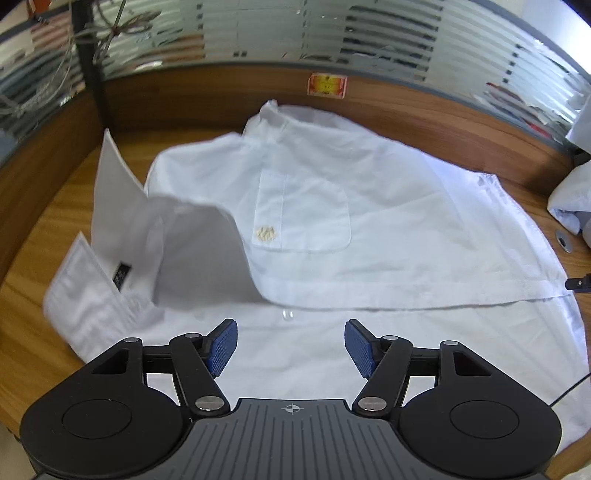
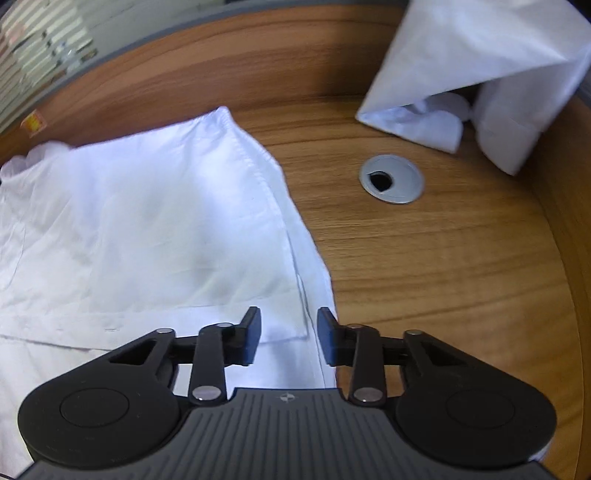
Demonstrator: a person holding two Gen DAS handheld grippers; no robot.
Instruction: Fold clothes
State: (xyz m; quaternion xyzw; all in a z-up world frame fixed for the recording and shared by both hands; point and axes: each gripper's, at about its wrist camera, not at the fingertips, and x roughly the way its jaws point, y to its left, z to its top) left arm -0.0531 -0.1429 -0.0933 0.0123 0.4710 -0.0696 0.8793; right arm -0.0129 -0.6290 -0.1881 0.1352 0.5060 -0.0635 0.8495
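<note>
A white button-up shirt (image 1: 332,206) lies spread on the wooden desk (image 1: 55,206), chest pocket with a small gold emblem (image 1: 264,233) facing up. Its collar (image 1: 110,266) with a dark label sits at the left, and one front panel is folded over the body. My left gripper (image 1: 291,345) hovers open above the shirt's near edge with nothing between its blue pads. The right wrist view has the shirt's hem side (image 2: 147,229) lying flat. There my right gripper (image 2: 289,334) stands open over the hem corner, holding nothing.
A second crumpled white garment (image 2: 480,74) lies at the desk's back right corner. A silver cable grommet (image 2: 391,179) is set into bare wood to the right of the shirt. A wooden partition with frosted glass (image 1: 295,33) borders the desk at the back. A black cable runs at the right edge.
</note>
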